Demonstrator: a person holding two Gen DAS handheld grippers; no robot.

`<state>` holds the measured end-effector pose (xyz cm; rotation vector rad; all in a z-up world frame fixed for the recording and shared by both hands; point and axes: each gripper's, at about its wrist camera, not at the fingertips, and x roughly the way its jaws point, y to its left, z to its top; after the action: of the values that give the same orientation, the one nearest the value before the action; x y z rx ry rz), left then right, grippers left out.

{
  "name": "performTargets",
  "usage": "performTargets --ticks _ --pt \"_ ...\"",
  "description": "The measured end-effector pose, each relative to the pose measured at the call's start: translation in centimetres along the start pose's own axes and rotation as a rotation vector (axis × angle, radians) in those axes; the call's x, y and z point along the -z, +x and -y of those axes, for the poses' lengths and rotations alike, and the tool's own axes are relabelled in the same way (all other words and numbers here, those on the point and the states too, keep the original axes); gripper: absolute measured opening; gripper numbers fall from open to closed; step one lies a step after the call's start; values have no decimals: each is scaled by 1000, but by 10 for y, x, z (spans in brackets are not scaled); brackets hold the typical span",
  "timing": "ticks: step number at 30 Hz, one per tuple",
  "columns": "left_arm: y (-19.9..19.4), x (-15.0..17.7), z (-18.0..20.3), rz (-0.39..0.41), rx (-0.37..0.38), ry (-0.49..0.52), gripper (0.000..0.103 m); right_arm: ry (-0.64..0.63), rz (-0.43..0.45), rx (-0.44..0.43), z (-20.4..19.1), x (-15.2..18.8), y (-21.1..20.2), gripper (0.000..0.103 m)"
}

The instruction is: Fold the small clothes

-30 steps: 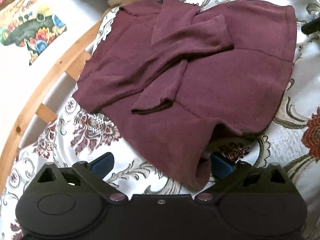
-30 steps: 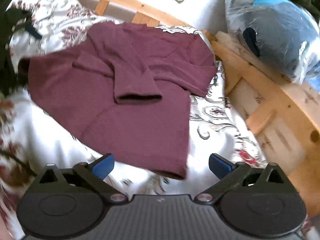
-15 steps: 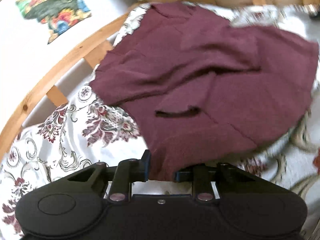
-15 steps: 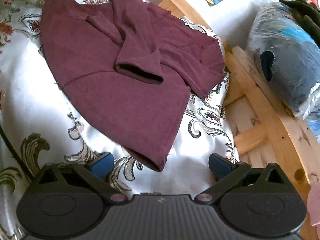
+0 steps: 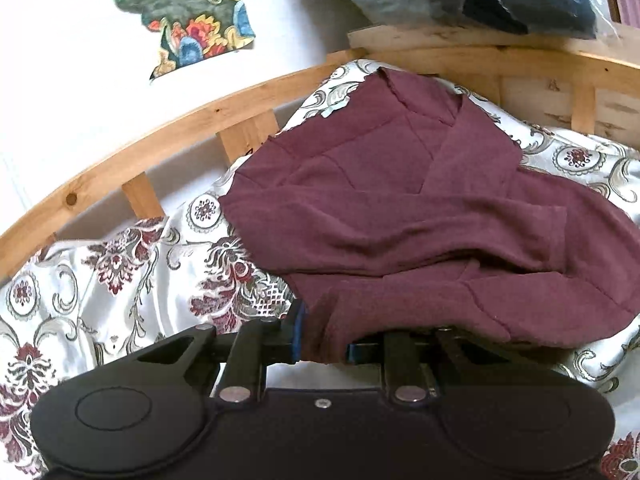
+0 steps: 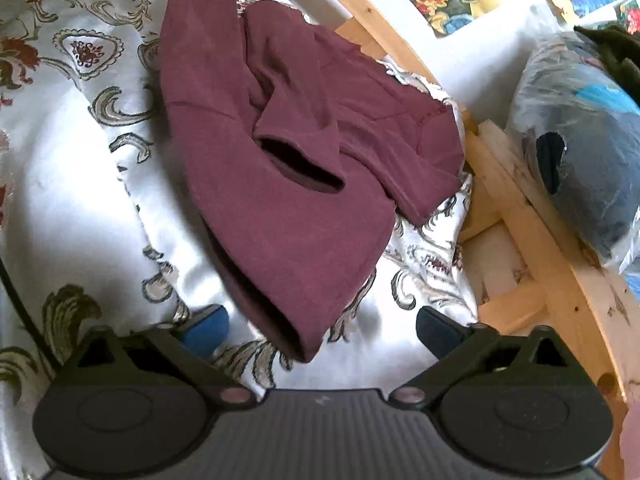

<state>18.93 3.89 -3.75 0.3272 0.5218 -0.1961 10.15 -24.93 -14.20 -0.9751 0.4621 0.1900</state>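
Note:
A small maroon long-sleeved top (image 5: pixel 400 216) lies on a white floral bedspread (image 5: pixel 120 272), its sleeves folded across the body. My left gripper (image 5: pixel 322 344) is shut on the top's near hem corner and holds it lifted over the body. In the right wrist view the top (image 6: pixel 280 160) lies ahead with a sleeve cuff (image 6: pixel 300 164) on it. My right gripper (image 6: pixel 320 326) is open, and the other hem corner (image 6: pixel 300 344) hangs between its blue pads (image 6: pixel 208 326) without being clamped.
A curved wooden bed rail (image 5: pixel 120 168) runs along the far side of the bedspread, also seen at right in the right wrist view (image 6: pixel 540 240). A plastic-wrapped dark bundle (image 6: pixel 580 152) rests beyond the rail. A white wall with colourful pictures (image 5: pixel 192 20) stands behind.
My left gripper closed on the hem corner and carried it up toward the collar. My right gripper stayed open and moved closer to the other hem corner.

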Motion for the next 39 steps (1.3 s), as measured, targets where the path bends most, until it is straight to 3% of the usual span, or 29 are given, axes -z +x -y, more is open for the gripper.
performTargets --ticks 1,3,4,5,7,13,19,27,31,35,39 --pt "0 1 -1 -6 2 -6 21 -9 7 1 0 -1 0 86" --pt "-1 5 -3 -15 9 -10 21 -35 14 21 -3 -3 2 59" --pt "-2 7 -3 -19 12 -7 21 -52 10 28 -5 -4 4 33" --pt "-4 9 -2 -23 16 -2 21 -62 9 31 -6 -4 5 21" --pt "-10 12 -2 -28 20 12 21 -29 29 23 -3 -5 1 10" --pt "-45 15 8 -73 35 69 18 43 122 65 16 -13 -39 7" --pt "-100 23 15 -72 51 108 18 70 169 49 38 -25 -82 7" --pt "-156 57 9 -164 124 6 18 75 131 -53 46 -14 -142 7" --pt "-177 70 8 -167 136 -45 18 159 113 -98 46 -10 -161 7" --pt "-177 63 0 -137 130 -128 19 150 143 -97 57 -26 -155 7" --pt "-161 40 -14 -97 139 -233 19 133 174 -91 85 -61 -120 7"
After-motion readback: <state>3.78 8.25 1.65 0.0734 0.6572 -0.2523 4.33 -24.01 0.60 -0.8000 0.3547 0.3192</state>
